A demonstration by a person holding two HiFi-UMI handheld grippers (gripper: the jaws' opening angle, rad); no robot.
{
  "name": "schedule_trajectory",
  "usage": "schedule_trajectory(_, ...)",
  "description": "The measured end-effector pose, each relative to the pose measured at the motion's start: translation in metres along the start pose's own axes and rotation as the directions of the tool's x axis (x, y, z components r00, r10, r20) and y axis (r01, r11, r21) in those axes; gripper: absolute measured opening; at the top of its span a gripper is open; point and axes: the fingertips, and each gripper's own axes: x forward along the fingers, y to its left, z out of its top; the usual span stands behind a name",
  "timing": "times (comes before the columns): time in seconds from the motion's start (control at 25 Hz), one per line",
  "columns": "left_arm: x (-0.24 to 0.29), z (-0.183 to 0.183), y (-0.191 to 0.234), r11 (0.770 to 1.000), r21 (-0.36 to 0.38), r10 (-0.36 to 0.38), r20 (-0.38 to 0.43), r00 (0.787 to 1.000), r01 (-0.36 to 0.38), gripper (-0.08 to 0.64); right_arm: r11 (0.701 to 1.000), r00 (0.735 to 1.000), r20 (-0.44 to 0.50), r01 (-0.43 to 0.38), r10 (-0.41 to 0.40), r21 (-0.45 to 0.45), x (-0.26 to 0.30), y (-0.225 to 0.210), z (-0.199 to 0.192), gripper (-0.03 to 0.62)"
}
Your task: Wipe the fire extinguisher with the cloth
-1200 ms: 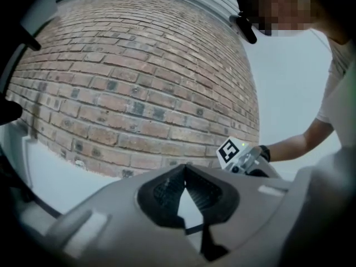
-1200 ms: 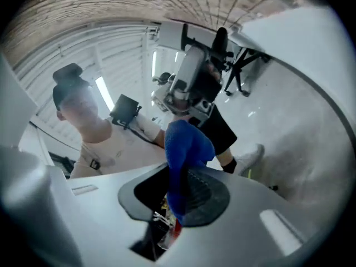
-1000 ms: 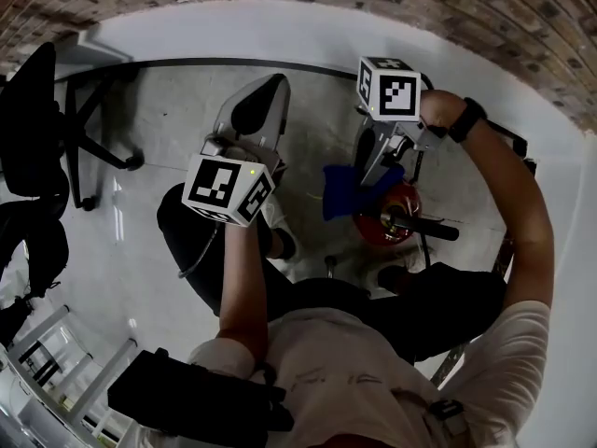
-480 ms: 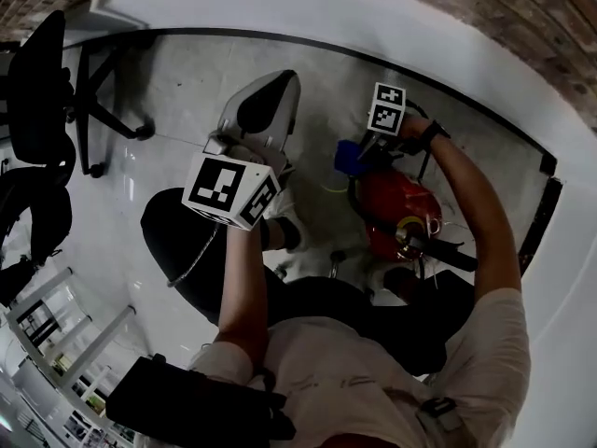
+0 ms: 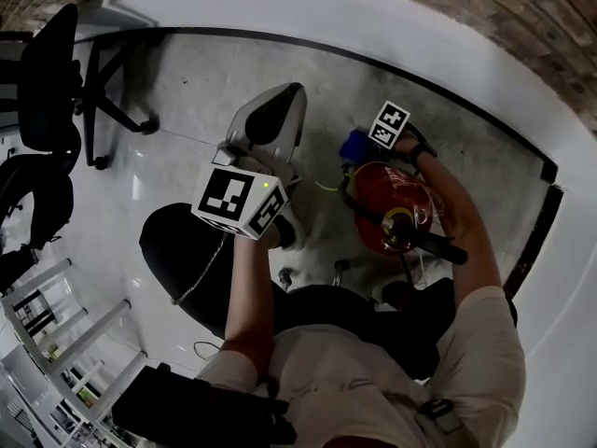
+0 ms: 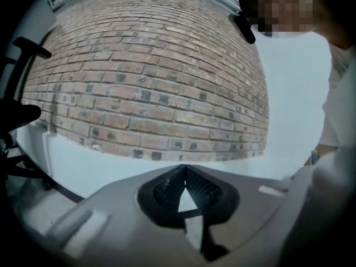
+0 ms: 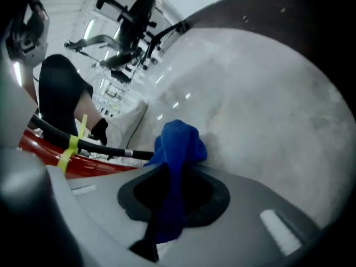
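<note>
Cloth [image 7: 179, 143], blue, clamped in my right gripper [image 7: 169, 178], just beside red fire extinguisher [image 5: 394, 202] on grey floor [image 5: 187, 91] | my left gripper [image 6: 183, 189]: jaws together, empty, facing brick wall [image 6: 150, 82] | black office chair [image 5: 51, 73] well apart.

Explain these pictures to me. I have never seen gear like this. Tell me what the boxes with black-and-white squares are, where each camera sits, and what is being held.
There is no robot here. A person holds a two-jaw gripper in each hand, and the patterned cubes are parts of those grippers. The head view comes from a camera on the person's head, looking down at the grey floor. The other two views come from cameras riding on the grippers, each looking along its own jaws. The left gripper is shut on nothing and faces a brick wall. The right gripper pinches a blue cloth, held low, close to the red fire extinguisher on the floor.
</note>
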Motion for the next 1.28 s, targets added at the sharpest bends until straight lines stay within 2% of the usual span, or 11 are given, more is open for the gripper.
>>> schedule_trajectory(0.12, -0.015, 0.004, -0.009, 1.000, 0.008, 0.014, 0.021, 1.000, -0.014, 0.002, 0.995, 0.954, 0.295, 0.031, -0.058, 0.096, -0.064, 0.006, 0.023, 0.063)
schedule_trajectory(0.24, -0.035, 0.015, -0.028, 1.000, 0.008, 0.013, 0.066, 0.998, -0.013, 0.002, 0.982, 0.808, 0.564, 0.096, -0.171, 0.161, -0.155, 0.027, 0.031, 0.063)
schedule_trajectory(0.36, -0.053, 0.030, -0.057, 0.999, 0.034, -0.019, 0.120, 0.993, 0.015, 0.002, 0.934, 0.592, 0.723, 0.263, -0.355, 0.243, -0.259, 0.051, 0.011, 0.063)
schedule_trajectory(0.52, -0.096, 0.048, -0.103, 0.997, 0.069, -0.046, 0.186, 0.981, 0.034, 0.002, 0.782, 0.256, 0.794, 0.492, -0.551, 0.384, -0.371, 0.113, -0.041, 0.063)
schedule_trajectory(0.6, -0.123, 0.053, -0.130, 0.995, 0.092, -0.054, 0.217, 0.975, 0.035, 0.002, 0.707, 0.091, 0.799, 0.533, -0.594, 0.465, -0.410, 0.160, -0.077, 0.064)
schedule_trajectory(0.68, -0.154, 0.057, -0.156, 0.992, 0.115, -0.075, 0.240, 0.968, 0.048, 0.002, 0.661, -0.070, 0.795, 0.515, -0.602, 0.546, -0.436, 0.222, -0.112, 0.066)
schedule_trajectory(0.76, -0.188, 0.057, -0.183, 0.990, 0.128, -0.097, 0.250, 0.963, 0.067, 0.002, 0.638, -0.176, 0.794, 0.507, -0.582, 0.580, -0.438, 0.293, -0.139, 0.067)
schedule_trajectory(0.84, -0.224, 0.053, -0.210, 0.988, 0.135, -0.111, 0.257, 0.960, 0.078, 0.002, 0.623, -0.224, 0.800, 0.523, -0.557, 0.581, -0.420, 0.362, -0.156, 0.067)
schedule_trajectory(1.0, -0.295, 0.035, -0.265, 0.984, 0.166, -0.112, 0.261, 0.959, 0.070, 0.002, 0.591, -0.271, 0.797, 0.552, -0.540, 0.588, -0.357, 0.480, -0.178, 0.067)
schedule_trajectory(1.16, -0.362, 0.021, -0.318, 0.979, 0.191, -0.115, 0.267, 0.957, 0.065, 0.002, 0.536, -0.368, 0.778, 0.571, -0.510, 0.621, -0.307, 0.587, -0.199, 0.067)
schedule_trajectory(1.28, -0.396, 0.014, -0.351, 0.979, 0.187, -0.127, 0.276, 0.953, 0.076, 0.002, 0.544, -0.373, 0.792, 0.581, -0.483, 0.605, -0.270, 0.642, -0.205, 0.067)
